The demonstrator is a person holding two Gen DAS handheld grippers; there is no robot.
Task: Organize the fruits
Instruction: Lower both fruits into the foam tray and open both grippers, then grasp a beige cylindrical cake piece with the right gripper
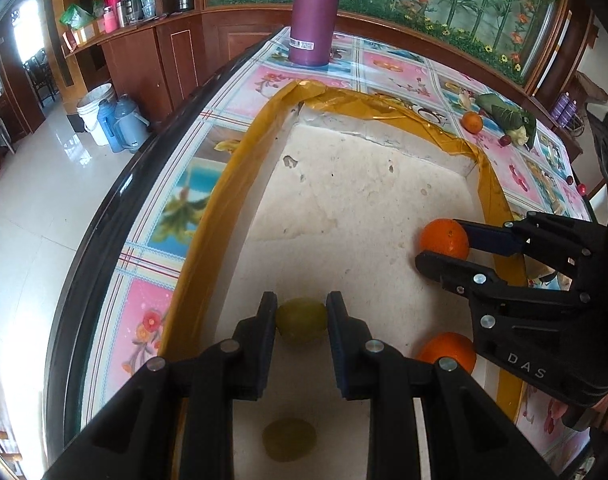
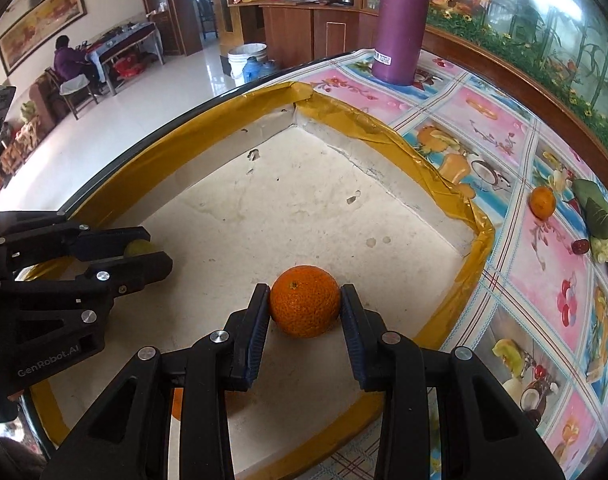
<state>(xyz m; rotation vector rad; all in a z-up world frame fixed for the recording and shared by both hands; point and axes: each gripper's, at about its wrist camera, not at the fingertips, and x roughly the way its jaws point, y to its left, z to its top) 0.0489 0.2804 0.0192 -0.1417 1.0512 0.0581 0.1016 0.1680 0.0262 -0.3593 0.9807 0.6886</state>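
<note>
Left gripper [image 1: 300, 320]: 2 black fingers clamped on a green fruit [image 1: 301, 321], held over the tray floor.
Right gripper [image 2: 304, 308]: 2 black fingers with blue pads pressed on either side of an orange [image 2: 305, 301], held low over the tray floor near its right wall.
Second green fruit [image 1: 289, 439]: lies on the tray floor below the left gripper, partly hidden by its fingers.
Second orange [image 1: 448, 350]: rests in the tray beside the right gripper's body, partly covered by it.
Tray [image 1: 231, 168]: shallow white foam box, rim wrapped in yellow-gold tape, floor stained and dented.
Writing: "DAS" on the right gripper's housing in the left wrist view; "GenRobot.AI" on the left gripper's housing in the right wrist view.
Purple cylinder [image 2: 402, 20]: stands upright on the table beyond the tray's far corner; carries a white barcode label, too small to read.
Table [image 2: 552, 280]: covered by a glossy cloth of pink and blue squares printed with fruit and flowers, dark edge.
Loose items: 1 small orange [image 2: 542, 201], green leaves [image 2: 598, 210] and small red fruits [image 2: 580, 245] lie on the cloth, well apart from the tray.
Room: white tiled floor, wooden cabinets holding flasks, a white bucket [image 1: 93, 114] with blue jugs beside it, a wall panel of bamboo and flowers.
Person [image 2: 69, 62]: seated at a far table.
</note>
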